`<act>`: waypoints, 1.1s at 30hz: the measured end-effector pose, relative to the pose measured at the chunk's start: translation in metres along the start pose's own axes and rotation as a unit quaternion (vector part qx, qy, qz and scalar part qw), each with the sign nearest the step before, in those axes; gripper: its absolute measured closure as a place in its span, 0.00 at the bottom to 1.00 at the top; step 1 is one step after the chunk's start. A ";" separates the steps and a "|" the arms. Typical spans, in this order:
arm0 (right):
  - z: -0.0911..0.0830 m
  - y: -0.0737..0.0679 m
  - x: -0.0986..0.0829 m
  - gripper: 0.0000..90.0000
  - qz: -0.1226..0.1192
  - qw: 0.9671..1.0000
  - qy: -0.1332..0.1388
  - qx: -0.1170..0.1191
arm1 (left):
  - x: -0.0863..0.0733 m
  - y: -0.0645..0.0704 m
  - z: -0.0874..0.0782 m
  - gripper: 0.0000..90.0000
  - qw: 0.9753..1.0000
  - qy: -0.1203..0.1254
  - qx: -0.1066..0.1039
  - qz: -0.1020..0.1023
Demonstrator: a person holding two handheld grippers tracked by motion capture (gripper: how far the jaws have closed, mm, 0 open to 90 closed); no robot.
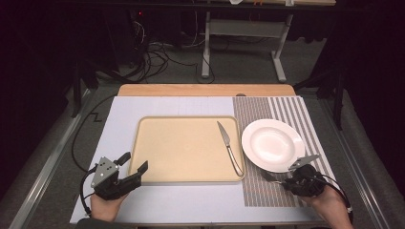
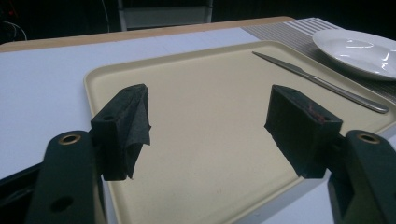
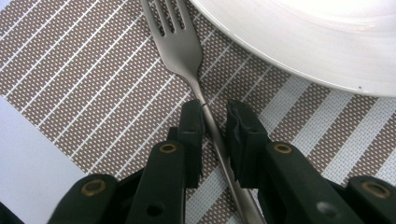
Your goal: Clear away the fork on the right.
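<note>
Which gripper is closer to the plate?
Right. The right gripper sits just below the plate, its jaws around a fork. The left gripper is across the tray from it.

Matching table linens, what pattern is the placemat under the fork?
Brown woven placemat with white stripes; right gripper view.

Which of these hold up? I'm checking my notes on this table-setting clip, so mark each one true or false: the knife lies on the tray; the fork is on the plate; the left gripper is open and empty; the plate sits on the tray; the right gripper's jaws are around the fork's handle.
1. The knife lies on the tray. True.
2. The fork is on the plate. False: it lies on the striped placemat beside the plate.
3. The left gripper is open and empty. True.
4. The plate sits on the tray. False: it rests on the placemat, right of the tray.
5. The right gripper has its jaws around the fork's handle. True.
</note>
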State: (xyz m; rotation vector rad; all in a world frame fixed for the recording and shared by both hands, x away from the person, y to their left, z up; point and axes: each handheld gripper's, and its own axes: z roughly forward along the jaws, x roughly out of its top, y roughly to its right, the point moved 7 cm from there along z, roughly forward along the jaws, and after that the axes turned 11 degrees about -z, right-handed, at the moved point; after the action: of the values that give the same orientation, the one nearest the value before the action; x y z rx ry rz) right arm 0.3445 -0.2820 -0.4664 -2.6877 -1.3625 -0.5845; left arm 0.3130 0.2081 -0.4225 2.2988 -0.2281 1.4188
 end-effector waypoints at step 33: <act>0.001 -0.011 0.007 0.95 -0.053 0.999 -0.004 0.003 | 0.000 0.000 0.000 0.35 1.000 0.000 -0.001 0.000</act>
State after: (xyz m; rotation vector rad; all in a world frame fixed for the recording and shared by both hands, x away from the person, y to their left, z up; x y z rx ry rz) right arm 0.3399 -0.2698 -0.4664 -2.6291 -1.5153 -0.5780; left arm 0.3130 0.2079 -0.4224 2.2969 -0.2308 1.4182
